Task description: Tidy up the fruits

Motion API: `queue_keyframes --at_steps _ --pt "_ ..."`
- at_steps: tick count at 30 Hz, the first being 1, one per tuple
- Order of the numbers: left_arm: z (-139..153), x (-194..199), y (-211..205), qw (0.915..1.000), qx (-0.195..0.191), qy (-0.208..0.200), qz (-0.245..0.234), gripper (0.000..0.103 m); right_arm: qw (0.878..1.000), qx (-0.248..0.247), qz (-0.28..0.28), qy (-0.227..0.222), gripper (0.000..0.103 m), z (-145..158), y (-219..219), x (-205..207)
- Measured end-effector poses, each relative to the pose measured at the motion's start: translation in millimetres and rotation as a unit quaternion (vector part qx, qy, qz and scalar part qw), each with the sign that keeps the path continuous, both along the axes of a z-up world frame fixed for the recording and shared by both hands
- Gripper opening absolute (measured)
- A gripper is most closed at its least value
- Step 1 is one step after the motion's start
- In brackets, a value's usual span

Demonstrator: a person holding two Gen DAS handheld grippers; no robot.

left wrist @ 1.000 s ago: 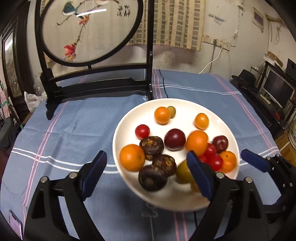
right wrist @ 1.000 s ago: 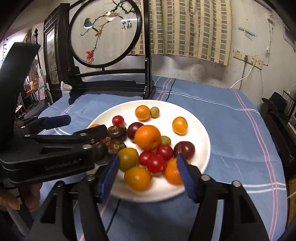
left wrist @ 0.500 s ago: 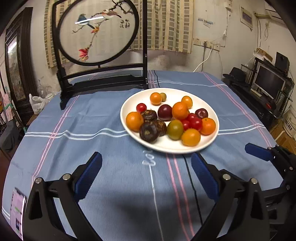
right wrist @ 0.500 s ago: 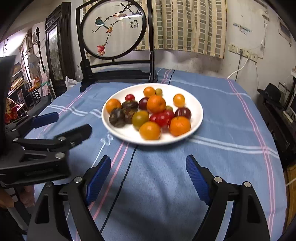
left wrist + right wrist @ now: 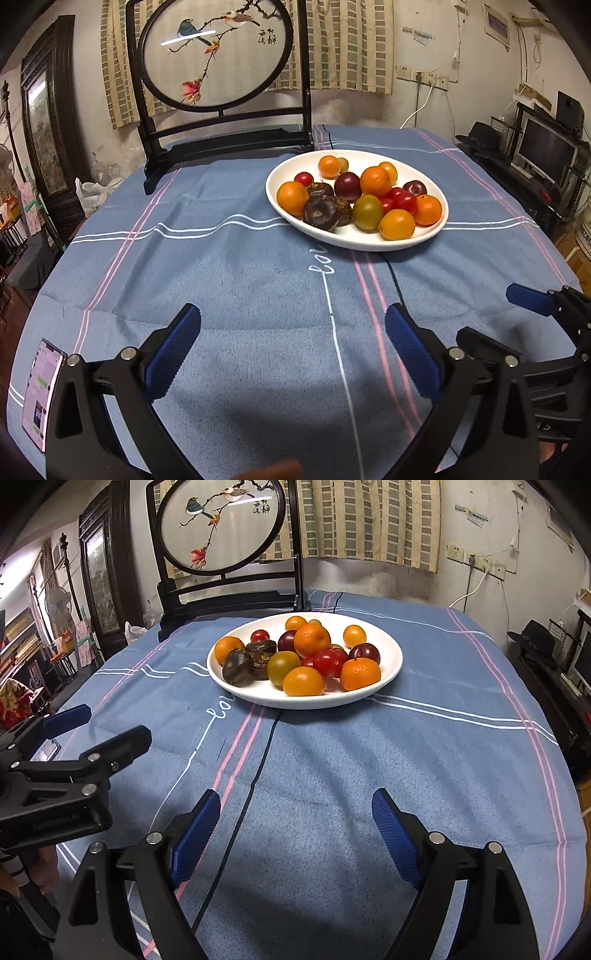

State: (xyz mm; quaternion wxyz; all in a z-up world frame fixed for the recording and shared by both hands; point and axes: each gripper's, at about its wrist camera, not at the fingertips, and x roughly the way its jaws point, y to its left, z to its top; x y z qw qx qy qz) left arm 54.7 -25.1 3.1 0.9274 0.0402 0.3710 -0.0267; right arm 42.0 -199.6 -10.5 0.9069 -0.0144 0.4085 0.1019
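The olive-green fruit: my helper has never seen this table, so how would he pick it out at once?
Find the white plate on the blue tablecloth. Among the fruit near its front rim, the olive-green fruit sits between the dark wrinkled fruits and red tomatoes, the only large greenish one.

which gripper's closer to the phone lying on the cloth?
Left. The phone lies just outside the left gripper, beside its left finger. The right gripper is farther off, on the other side of the left one.
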Motion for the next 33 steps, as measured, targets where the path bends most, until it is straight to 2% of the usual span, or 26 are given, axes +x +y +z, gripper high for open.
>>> queue_keyframes --at_steps 9,27,30,33 --pt "-4.3 2.4 3.1 1.0 -0.005 0.003 0.002 0.098 1.0 0.018 -0.003 0.01 0.085 -6.3 -4.3 -0.9" --pt "-11.1 4.6 2.9 0.9999 -0.003 0.012 0.0 0.098 0.999 0.023 -0.011 0.026 0.085 -15.7 -5.8 -2.6" --pt "-17.5 8.2 3.0 0.9998 -0.001 0.022 0.0 0.098 0.999 0.023 -0.015 0.036 0.092 -21.6 -6.2 -0.4" --pt "-25.1 12.2 4.6 0.9995 0.0 0.03 0.004 0.098 0.999 0.016 -0.02 0.04 0.092 -27.0 -6.5 2.0"
